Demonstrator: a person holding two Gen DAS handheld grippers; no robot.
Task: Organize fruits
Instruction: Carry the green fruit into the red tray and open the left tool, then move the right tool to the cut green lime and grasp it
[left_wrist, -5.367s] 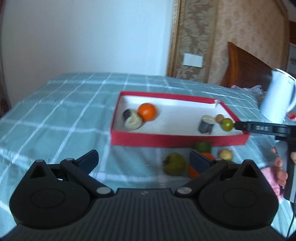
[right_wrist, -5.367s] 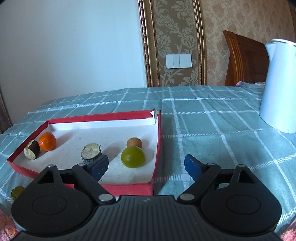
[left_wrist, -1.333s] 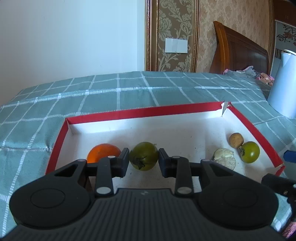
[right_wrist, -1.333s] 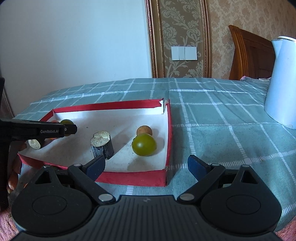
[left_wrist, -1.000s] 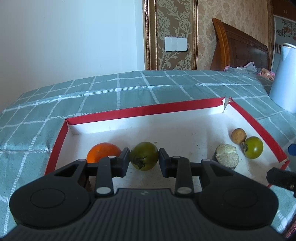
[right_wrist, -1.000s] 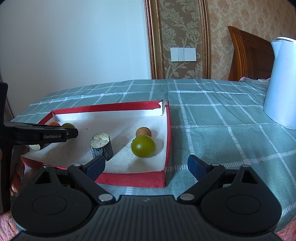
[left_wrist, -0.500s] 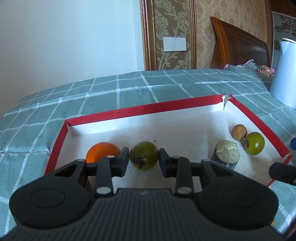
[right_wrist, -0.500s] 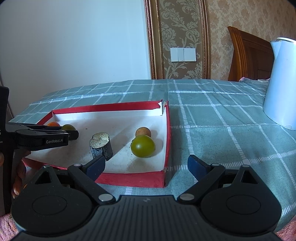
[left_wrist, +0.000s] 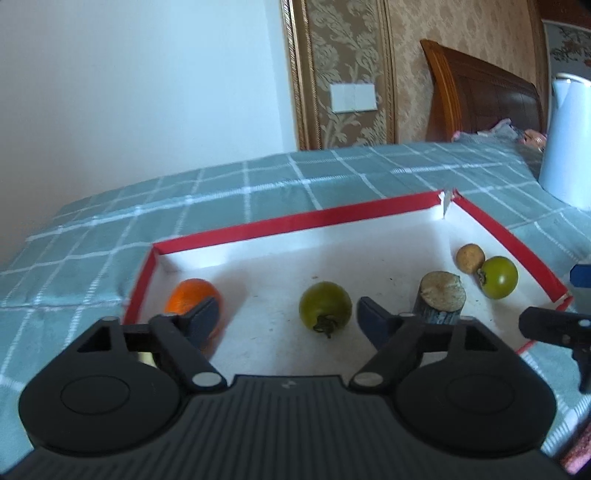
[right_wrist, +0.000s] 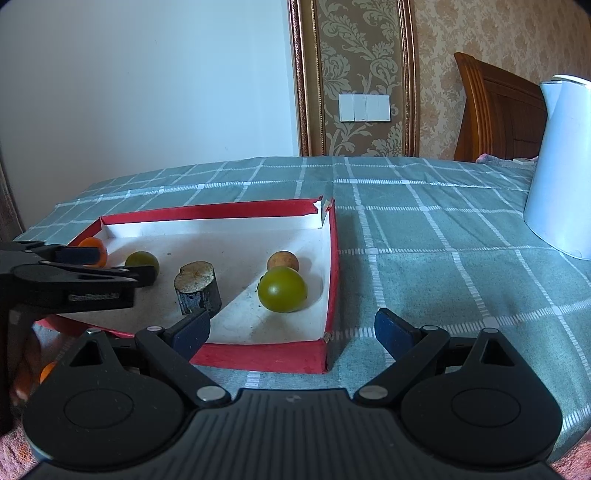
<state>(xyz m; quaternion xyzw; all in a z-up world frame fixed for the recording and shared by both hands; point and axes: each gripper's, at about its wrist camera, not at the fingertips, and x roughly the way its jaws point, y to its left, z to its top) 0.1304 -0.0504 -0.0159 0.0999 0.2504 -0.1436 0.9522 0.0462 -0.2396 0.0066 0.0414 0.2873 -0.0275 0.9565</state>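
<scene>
Five items inside red-rimmed tray (left_wrist: 498, 230) w/ white floor, on teal checked cloth (left_wrist: 221, 192): orange (left_wrist: 186, 295) at left end, green persimmon (left_wrist: 325, 304) mid-floor w/ stem facing camera, dark stump-like cylinder (left_wrist: 441, 299) w/ pale cut top standing upright, 2nd green persimmon (left_wrist: 496, 277) near right wall, small tan round fruit (left_wrist: 470, 257) touching it on far side.

Left gripper (left_wrist: 286, 319) w/ jaws spread wide, nothing held; mid persimmon sits just ahead of the gap between blue pads (left_wrist: 203, 321), touching neither. Left pad overlaps orange in view; contact or not: can't tell. Seen from right wrist cam, left gripper (right_wrist: 114, 264) reaches in over tray's left end, fingers either side of persimmon (right_wrist: 142, 261), orange (right_wrist: 93, 246) behind it.

Right gripper (right_wrist: 291, 332) also wide open & empty, low over tray's near-right corner (right_wrist: 328, 291). Its left pad (right_wrist: 192, 328) just in front of cylinder (right_wrist: 197, 282); right pad outside the tray, over cloth (right_wrist: 443, 236). Bigger persimmon (right_wrist: 282, 288) and tan fruit (right_wrist: 283, 260) between pads in view, farther in, near right wall.

White kettle (right_wrist: 561, 166) on cloth well right of tray. Bit of orange-coloured fruit (right_wrist: 47, 369) outside tray at lower left, mostly hidden. Wooden headboard (right_wrist: 495, 114) & light switch plate (right_wrist: 364, 107) on patterned wall behind.
</scene>
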